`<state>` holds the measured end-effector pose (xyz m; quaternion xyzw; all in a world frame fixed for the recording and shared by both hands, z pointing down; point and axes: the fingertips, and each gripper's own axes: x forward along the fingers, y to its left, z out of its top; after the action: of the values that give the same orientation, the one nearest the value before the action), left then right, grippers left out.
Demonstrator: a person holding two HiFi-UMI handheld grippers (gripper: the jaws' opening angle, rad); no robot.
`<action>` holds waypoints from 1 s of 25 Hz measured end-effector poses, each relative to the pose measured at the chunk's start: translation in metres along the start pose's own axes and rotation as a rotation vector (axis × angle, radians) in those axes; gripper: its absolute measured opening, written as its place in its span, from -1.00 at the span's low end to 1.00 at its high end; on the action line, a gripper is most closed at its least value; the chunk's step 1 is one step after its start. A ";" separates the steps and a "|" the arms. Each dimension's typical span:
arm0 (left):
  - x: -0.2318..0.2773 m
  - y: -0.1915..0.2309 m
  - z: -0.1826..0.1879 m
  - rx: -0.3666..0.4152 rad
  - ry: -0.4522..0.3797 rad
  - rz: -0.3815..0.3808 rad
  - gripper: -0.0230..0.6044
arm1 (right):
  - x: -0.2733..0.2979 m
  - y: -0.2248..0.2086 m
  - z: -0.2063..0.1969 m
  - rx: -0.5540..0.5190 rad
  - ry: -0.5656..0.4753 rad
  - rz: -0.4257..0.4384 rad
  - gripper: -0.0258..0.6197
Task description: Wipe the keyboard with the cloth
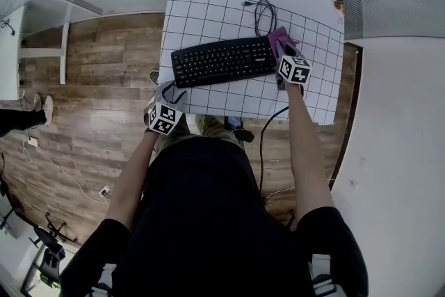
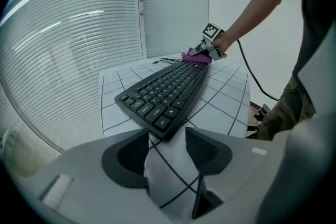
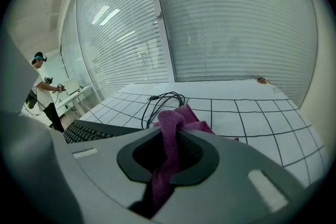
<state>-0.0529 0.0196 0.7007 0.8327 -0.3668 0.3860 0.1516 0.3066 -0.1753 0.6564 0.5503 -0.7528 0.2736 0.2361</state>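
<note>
My right gripper point(image 1: 283, 53) is clamped on the purple cloth point(image 1: 281, 39). In the right gripper view a strip of cloth point(image 3: 176, 123) runs up through the closed jaws point(image 3: 167, 157) and bunches in a fold just past their tips. From the head view that bunch sits at the right end of the black keyboard point(image 1: 224, 60), against its edge. I cannot tell whether it presses on the keys. The left gripper view shows the same thing from the other end: the cloth point(image 2: 195, 57) lies on the keyboard's point(image 2: 165, 92) far end with the right gripper point(image 2: 207, 51) just behind it. The keyboard lies across the white gridded table point(image 1: 208, 10), and its looped black cable point(image 1: 264, 14) lies on the table just beyond the cloth. My left gripper point(image 1: 169, 91) hangs at the table's near left edge. Its jaws point(image 2: 167, 149) are spread wide, with only grid-lined tabletop between them. The keyboard's left end sits just ahead of the gap, well apart from the cloth. In the right gripper view the keyboard point(image 3: 86, 132) shows low on the left, beside the cable point(image 3: 160, 99).
</note>
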 end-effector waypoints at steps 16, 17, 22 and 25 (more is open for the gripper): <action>0.003 0.004 -0.001 -0.055 -0.001 -0.011 -0.27 | 0.006 0.028 -0.003 -0.028 0.014 0.067 -0.79; 0.003 0.004 -0.001 -0.056 -0.001 -0.013 -0.27 | 0.006 0.031 -0.003 -0.036 0.018 0.073 -0.78; 0.004 0.004 -0.002 -0.061 -0.004 -0.017 -0.27 | 0.008 0.038 -0.004 -0.040 0.026 0.099 -0.78; 0.003 0.004 -0.002 -0.063 -0.001 -0.018 -0.27 | 0.009 0.044 -0.004 -0.029 0.028 0.132 -0.78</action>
<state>-0.0554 0.0166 0.7037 0.8311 -0.3711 0.3725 0.1811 0.2622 -0.1678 0.6586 0.4919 -0.7879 0.2852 0.2362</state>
